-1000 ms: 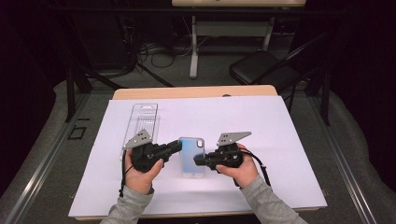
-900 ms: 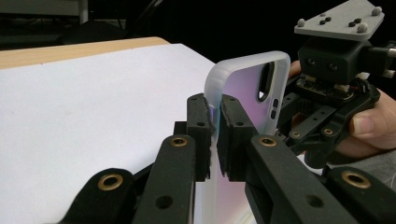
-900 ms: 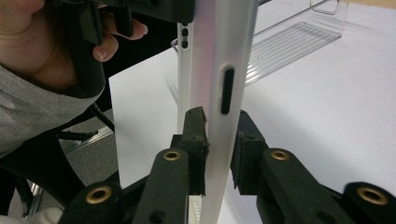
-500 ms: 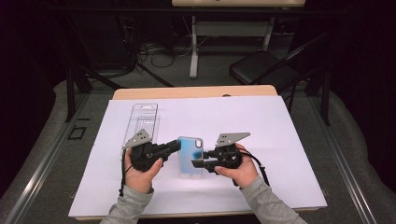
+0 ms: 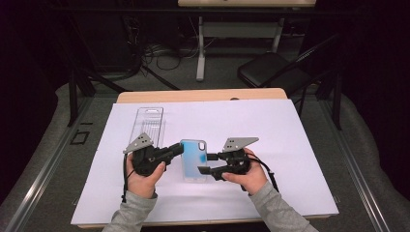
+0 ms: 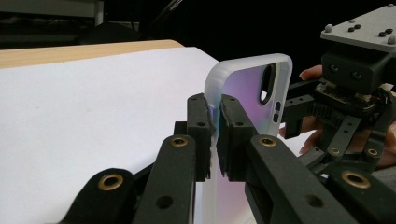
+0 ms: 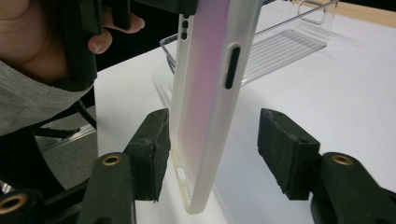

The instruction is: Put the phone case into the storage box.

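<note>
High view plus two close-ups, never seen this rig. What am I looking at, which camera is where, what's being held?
No robot here: a person at a table holds a two-jaw hand gripper in each hand. The high view looks down from above; each close-up comes from a camera riding on one gripper, looking along its jaws. The left gripper is clamped on the edge of a translucent phone case, holding it off the white sheet. The right gripper is open, its jaws straddling the case's lower end. A clear plastic package lies farther back on the sheet.
</note>
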`<state>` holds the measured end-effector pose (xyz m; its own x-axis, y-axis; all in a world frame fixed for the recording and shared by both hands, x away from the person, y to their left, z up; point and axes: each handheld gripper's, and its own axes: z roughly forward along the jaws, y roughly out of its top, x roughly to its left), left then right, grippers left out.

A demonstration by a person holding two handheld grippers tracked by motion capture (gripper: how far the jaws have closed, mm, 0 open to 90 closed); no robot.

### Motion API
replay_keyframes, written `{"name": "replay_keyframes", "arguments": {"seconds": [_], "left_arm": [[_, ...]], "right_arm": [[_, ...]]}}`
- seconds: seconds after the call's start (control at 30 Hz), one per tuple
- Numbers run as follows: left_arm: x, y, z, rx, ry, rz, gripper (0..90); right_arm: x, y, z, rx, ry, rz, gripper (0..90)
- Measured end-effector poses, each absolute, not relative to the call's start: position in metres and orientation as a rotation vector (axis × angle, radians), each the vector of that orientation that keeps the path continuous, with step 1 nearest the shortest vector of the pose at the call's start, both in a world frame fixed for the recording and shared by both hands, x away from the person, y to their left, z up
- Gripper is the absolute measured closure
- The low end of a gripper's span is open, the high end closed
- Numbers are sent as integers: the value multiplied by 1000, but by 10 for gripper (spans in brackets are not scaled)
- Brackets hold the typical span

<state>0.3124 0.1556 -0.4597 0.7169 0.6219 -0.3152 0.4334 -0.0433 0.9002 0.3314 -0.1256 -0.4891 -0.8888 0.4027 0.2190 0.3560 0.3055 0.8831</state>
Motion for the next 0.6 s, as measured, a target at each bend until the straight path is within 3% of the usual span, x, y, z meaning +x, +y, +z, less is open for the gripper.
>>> {"name": "replay_keyframes", "arguments": {"seconds": [0.6], "left_arm": [[316, 167, -459, 1650, 892, 207, 846]], "right_arm": [[331, -125, -488, 645, 2498, 1623, 398]]}}
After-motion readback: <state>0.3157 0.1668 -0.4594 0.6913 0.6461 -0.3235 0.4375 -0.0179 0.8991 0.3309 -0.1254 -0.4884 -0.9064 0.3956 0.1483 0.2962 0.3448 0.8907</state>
